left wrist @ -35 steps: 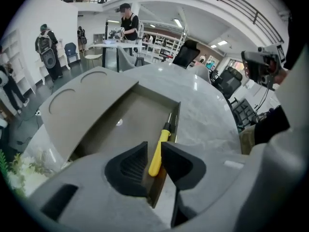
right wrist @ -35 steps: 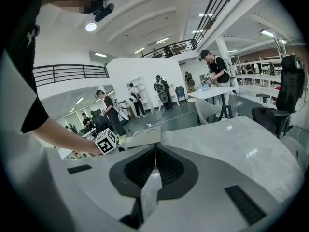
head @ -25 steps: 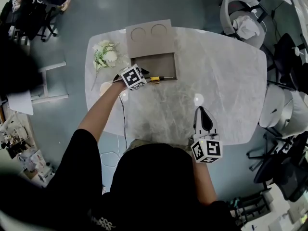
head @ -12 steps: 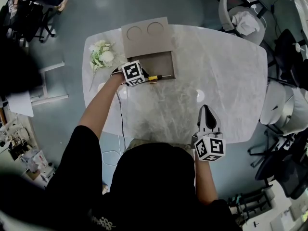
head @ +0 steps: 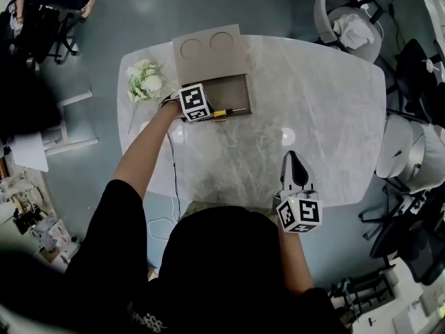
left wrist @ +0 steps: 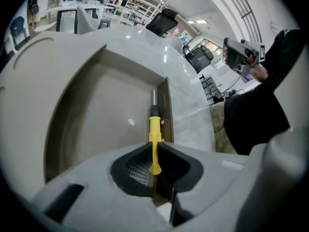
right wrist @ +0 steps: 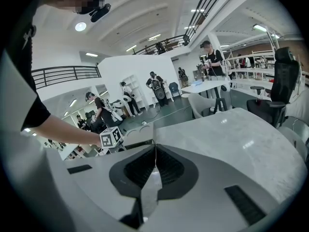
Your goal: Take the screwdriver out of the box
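At the left edge of the pale marble-patterned surface lies a bunch of white artificial flowers, just beside the box and apart from it; the shallow grey-brown box stands open to their right, its flat lid, marked with two circles, folded back toward the far edge of the surface.

The left gripper reaches into the box from its left end, pointing steeply down; its jaws have just been closing, and the left gripper view shows them clamped on the butt of the handle of the yellow-handled screwdriver, the handle standing between the two dark pads; a thin black cable runs from this gripper over the near edge of the surface.

The yellow-handled screwdriver is in the box, on the floor, along the wall nearest the person; its black collar and metal shaft extend to the right in the head view, parallel to that wall.

The centre of the surface carries two bright light reflections.

The right gripper sits near the near edge of the surface, well apart from the box, pointing toward the far side; the right gripper view shows its jaws together with nothing between them.

Beyond the right end of the surface stands a white chair with a white cloth on its seat.
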The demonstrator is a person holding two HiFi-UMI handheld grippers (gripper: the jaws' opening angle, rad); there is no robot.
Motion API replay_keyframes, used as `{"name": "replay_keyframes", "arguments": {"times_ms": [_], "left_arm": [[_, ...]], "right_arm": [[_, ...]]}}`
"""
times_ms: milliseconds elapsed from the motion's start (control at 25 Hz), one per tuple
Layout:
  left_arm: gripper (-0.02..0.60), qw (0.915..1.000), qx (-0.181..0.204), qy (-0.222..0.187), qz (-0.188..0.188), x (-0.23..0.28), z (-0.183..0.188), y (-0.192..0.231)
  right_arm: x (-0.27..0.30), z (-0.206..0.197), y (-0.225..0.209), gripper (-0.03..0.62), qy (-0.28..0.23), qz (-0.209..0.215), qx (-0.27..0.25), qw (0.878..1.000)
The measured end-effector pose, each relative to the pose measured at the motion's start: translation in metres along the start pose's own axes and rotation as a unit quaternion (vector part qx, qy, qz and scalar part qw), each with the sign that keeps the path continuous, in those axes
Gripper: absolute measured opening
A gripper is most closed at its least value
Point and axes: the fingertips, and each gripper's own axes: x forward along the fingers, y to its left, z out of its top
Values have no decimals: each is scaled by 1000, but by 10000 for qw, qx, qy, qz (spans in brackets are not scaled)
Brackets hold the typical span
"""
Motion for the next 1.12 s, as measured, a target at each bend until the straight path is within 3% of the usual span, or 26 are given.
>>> {"name": "replay_keyframes", "arguments": {"times_ms": [400, 640, 960, 1120], "left_arm": [[38, 9997, 24, -166, 171, -2, 2, 1], [39, 9986, 111, -170, 486, -8, 3, 7], [44, 9980, 248, -182, 557, -6, 4, 6], [86, 9980, 296, -78, 546, 0, 3, 4]], "right_arm": [[1, 3, -5, 12, -42, -64, 1, 10000], [0, 3, -2, 12, -50, -23, -12, 10000], [-2, 1, -3, 12, -67, -27, 27, 10000], [-2, 1, -5, 12, -70, -47, 57, 9999]]}}
